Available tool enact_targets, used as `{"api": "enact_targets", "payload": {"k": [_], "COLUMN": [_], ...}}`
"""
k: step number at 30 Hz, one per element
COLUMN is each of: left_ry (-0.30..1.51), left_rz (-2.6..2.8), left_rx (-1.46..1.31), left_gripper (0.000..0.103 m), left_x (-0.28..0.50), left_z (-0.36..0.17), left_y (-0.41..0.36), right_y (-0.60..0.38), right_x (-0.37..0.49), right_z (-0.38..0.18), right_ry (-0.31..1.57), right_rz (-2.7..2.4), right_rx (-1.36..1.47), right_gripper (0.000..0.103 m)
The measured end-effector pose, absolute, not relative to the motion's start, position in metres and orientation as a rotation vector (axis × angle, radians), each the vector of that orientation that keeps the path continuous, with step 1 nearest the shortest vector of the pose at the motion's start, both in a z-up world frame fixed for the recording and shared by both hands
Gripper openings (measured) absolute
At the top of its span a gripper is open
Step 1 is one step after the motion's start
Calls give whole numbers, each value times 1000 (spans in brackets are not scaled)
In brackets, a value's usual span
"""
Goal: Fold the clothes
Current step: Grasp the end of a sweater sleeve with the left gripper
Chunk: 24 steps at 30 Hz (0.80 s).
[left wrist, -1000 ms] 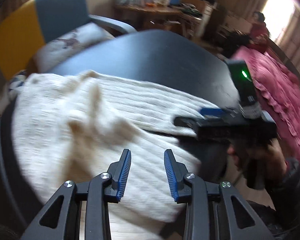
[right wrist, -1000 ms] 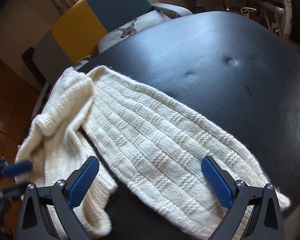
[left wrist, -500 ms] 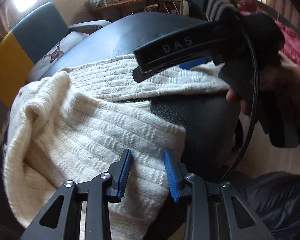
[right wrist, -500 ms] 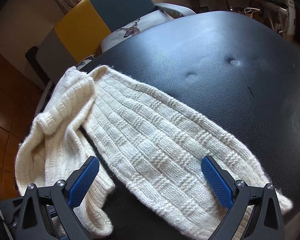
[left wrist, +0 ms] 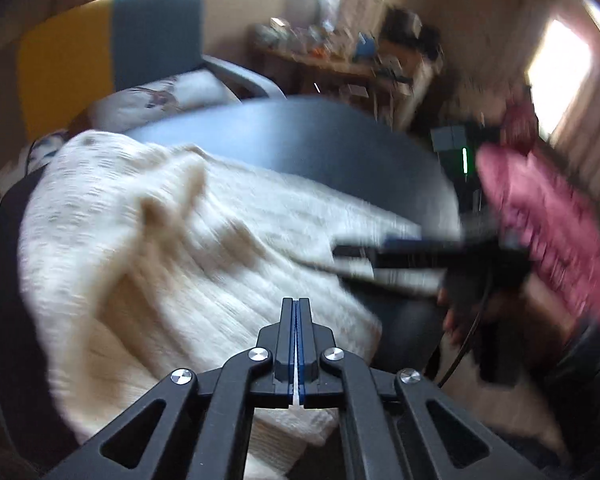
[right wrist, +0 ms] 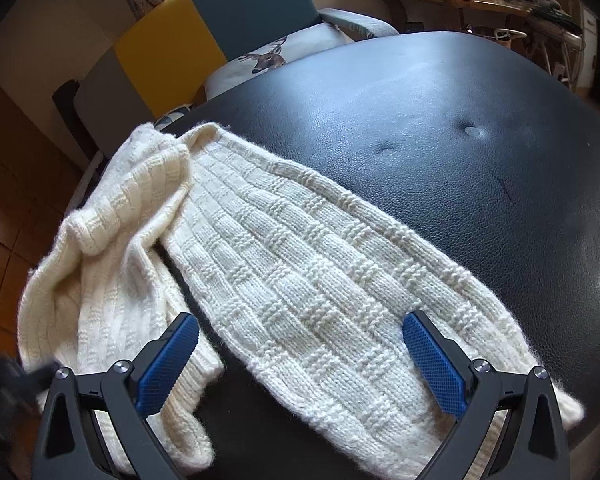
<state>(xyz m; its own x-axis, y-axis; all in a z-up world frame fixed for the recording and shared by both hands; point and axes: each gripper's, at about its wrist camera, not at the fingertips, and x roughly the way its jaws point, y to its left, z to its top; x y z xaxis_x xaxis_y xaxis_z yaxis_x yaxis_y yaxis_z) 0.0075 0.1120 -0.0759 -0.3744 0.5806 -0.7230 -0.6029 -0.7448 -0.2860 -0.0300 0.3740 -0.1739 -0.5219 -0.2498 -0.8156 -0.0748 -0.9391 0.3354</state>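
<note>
While the left gripper (left wrist: 296, 308) is seen with its jaws pressed fully together, a thin white sliver shows between the blue pads low down; whether knit is pinched there cannot be told through the motion blur. Just beyond its tips lies the cream knitted garment (right wrist: 300, 280), spread over the near left part of the black padded surface (right wrist: 440, 120). The right gripper (right wrist: 300, 352) is held with its jaws wide apart, nothing between the pads, poised above the garment's broad panel close to the near edge. That panel's long axis is seen running from the near right edge away toward the far left edge, where it meets a bunched, folded-over portion hanging toward the left side. The right gripper is judged nearer to the panel's near end, the left nearer to the bunched part. The garment's near hem is cut off behind the gripper frames. A yellow and teal chair (right wrist: 220, 28) is placed beyond the far left edge.
</note>
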Motion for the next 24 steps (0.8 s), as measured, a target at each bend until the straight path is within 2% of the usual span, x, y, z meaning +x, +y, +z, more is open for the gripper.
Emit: {"api": "enact_targets", "payload": {"k": [5,9,11,14,15,21,24], "left_ry": [-306,-337,-264,-42,36,500,632], "left_rz": [2350,2489,2422,2235,2172,1847,1755], "left_rx": [-1023,-1023,-1039,-1021,-1014,-979,-981], "left_gripper": [0,0,3,15,17,18,18], "left_x": [-41,-63,-56,-22,-10,71,89], "left_z": [-23,-12,-12,-23,-29,-79,-103], "left_y": [-1,-67,-61,-2,18,118,133], "right_y": [370,361,359,360,361,378,386], "right_x": [-32,-33,-33,-35,-36,-34,-31], "right_z": [-175,-177,-178,-177,-177,-175,-176], "right_ry": [-472,-398,-384,-393,-398,-509,-573], "right_rz": [-2612,-2653,-2656,-2650,-2646,-2548,-2513], "right_rx": [1508,1516,1520,1533,1537,1486,1434], "right_gripper": [103,103,103,103,103,103,103]}}
